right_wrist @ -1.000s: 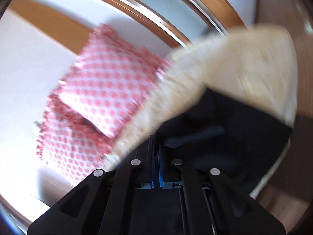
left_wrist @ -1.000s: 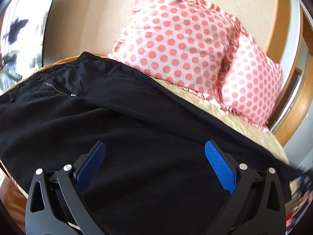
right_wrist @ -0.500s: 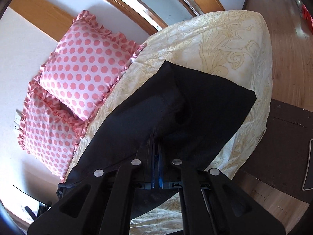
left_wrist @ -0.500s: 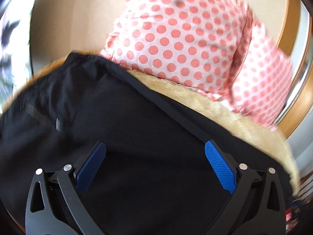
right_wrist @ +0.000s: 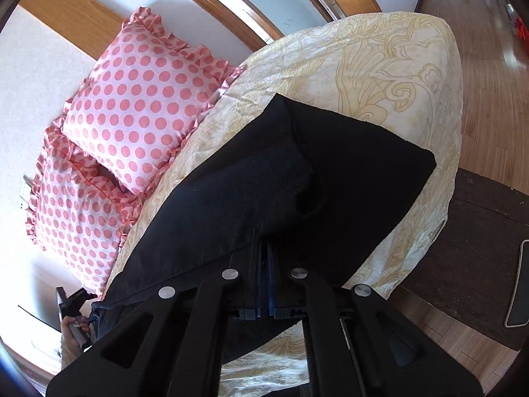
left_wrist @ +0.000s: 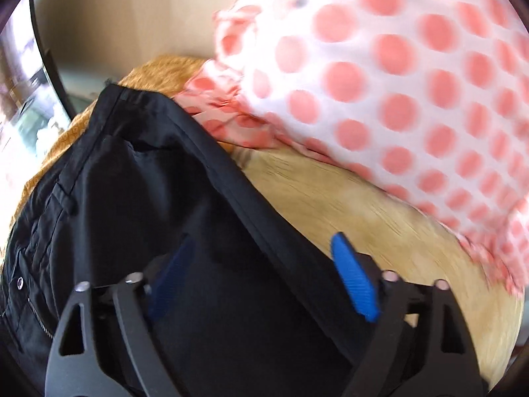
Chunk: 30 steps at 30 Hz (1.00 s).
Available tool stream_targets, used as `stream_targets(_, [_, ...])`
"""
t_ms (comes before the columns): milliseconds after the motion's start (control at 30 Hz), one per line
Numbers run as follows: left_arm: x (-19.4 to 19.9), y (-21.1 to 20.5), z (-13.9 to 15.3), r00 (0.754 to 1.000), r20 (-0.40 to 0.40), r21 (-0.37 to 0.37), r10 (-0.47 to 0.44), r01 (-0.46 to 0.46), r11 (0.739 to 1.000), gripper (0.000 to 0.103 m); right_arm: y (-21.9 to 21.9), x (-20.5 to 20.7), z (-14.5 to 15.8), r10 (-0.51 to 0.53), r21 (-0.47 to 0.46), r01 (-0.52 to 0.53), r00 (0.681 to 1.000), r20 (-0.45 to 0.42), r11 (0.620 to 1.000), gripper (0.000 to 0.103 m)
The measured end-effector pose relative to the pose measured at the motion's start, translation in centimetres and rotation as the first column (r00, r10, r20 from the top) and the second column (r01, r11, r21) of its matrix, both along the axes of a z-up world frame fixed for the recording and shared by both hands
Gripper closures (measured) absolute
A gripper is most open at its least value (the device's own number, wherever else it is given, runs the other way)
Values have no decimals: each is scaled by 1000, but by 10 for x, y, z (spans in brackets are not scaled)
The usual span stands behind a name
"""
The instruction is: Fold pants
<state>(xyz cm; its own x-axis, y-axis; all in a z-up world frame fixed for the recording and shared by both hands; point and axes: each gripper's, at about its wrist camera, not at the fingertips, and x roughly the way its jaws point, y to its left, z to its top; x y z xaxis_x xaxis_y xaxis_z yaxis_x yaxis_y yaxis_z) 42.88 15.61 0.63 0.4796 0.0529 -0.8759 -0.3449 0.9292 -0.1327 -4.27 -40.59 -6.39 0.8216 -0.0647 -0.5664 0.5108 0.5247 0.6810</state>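
Your right tool (right_wrist: pixel 264 284) is clamped tight on a fold of the black pants (right_wrist: pixel 297 182), which lie spread across the cream patterned bedspread (right_wrist: pixel 380 66) beside two pink polka-dot pillows (right_wrist: pixel 142 106). Your left tool (left_wrist: pixel 261 284) stands wide open with nothing between its blue pads (left_wrist: pixel 355 286), low over the waistband end of the pants (left_wrist: pixel 139 182); one pad sits over the black cloth, the other past its edge over the bedspread (left_wrist: pixel 363 205).

The pillow (left_wrist: pixel 380 82) is motion-blurred; the pants (right_wrist: pixel 297 178) hide the right claw's (right_wrist: pixel 264 261) fingertips.
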Motion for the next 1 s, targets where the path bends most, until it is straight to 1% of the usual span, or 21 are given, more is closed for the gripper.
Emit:
stream_targets(100, [12, 18, -11, 998, -41, -29, 57, -58, 998, 40, 0, 0, 0, -3, 2, 3, 1000, -3, 1000, 100])
stream_targets(133, [12, 21, -10, 997, -30, -26, 70, -71, 997, 55, 0, 0, 0, -3, 4, 3, 1000, -5, 1000, 100])
stream_targets(167, [11, 24, -8, 997, -24, -22, 73, -74, 997, 66, 0, 0, 0, -5, 9, 5, 1000, -6, 1000, 100])
stream_targets(200, [12, 25, -6, 998, -23, -37, 66, -66, 997, 82, -1, 0, 0, -6, 15, 6, 1000, -5, 1000, 100])
stream_targets(233, [10, 26, -5, 998, -19, -50, 67, -68, 996, 88, -2, 0, -1, -11, 35, 11, 1000, 0, 999, 99])
stream_targets(300, [-1, 29, 3, 997, 10, -69, 74, -73, 995, 96, -5, -1, -3, -18, 67, 17, 1000, 7, 998, 98])
stream_targets(367, [-17, 29, 12, 996, 46, -44, 75, -73, 996, 97, -7, -1, -4, -23, 93, 22, 1000, 11, 995, 97])
stream_targets(400, [-25, 28, 16, 995, 64, -33, 73, -71, 997, 97, -9, -1, -5, -26, 118, 24, 999, 20, 993, 93])
stream_targets(433, [-37, 27, 22, 994, 91, -15, 66, -65, 998, 97, -10, -1, -6, -25, 142, 20, 999, 34, 990, 85])
stream_targets(467, [-44, 26, 25, 992, 106, -8, 63, -62, 998, 97, -13, -1, -6, -23, 178, 13, 998, 59, 984, 80])
stream_targets(500, [-58, 26, 31, 989, 134, 0, 59, -59, 998, 98, -14, -1, -6, -24, 199, 9, 997, 74, 980, 71])
stream_targets(533, [-70, 27, 36, 986, 156, 7, 55, -57, 998, 98, -14, 0, -5, -25, 209, 8, 997, 79, 978, 67])
stream_targets(600, [-96, 29, 46, 978, 201, 16, 50, -54, 998, 98, -14, 1, -3, -32, 204, 18, 997, 67, 979, 66])
stream_targets(700, [-133, 34, 59, 964, 262, 28, 47, -57, 998, 98, -15, 3, -3, -53, 198, 40, 997, 61, 979, 69])
stream_targets(733, [-143, 34, 64, 959, 280, 36, 45, -58, 998, 98, -17, 4, -3, -65, 197, 53, 996, 54, 979, 73])
stream_targets(767, [-151, 38, 68, 953, 301, 39, 43, -57, 998, 98, -19, 5, -3, -71, 189, 61, 997, 43, 980, 78])
stream_targets(800, [-161, 40, 72, 946, 320, 35, 46, -60, 998, 98, -22, 9, -1, -73, 153, 70, 997, 19, 986, 95])
stream_targets(833, [-169, 41, 78, 942, 333, 30, 49, -62, 998, 98, -25, 14, 2, -64, 111, 61, 998, 15, 992, 99])
stream_targets(867, [-175, 44, 81, 937, 346, 23, 50, -62, 998, 98, -31, 19, 9, -51, 56, 49, 998, 22, 997, 99])
stream_targets(933, [-194, 48, 92, 924, 380, 8, 47, -54, 999, 98, -38, 19, 25, -50, -6, 51, 996, 74, 999, 100])
stream_targets(1000, [-219, 50, 99, 909, 416, 3, 42, -47, 999, 98, -45, 8, 48, -61, -54, 71, 984, 168, 996, 100])
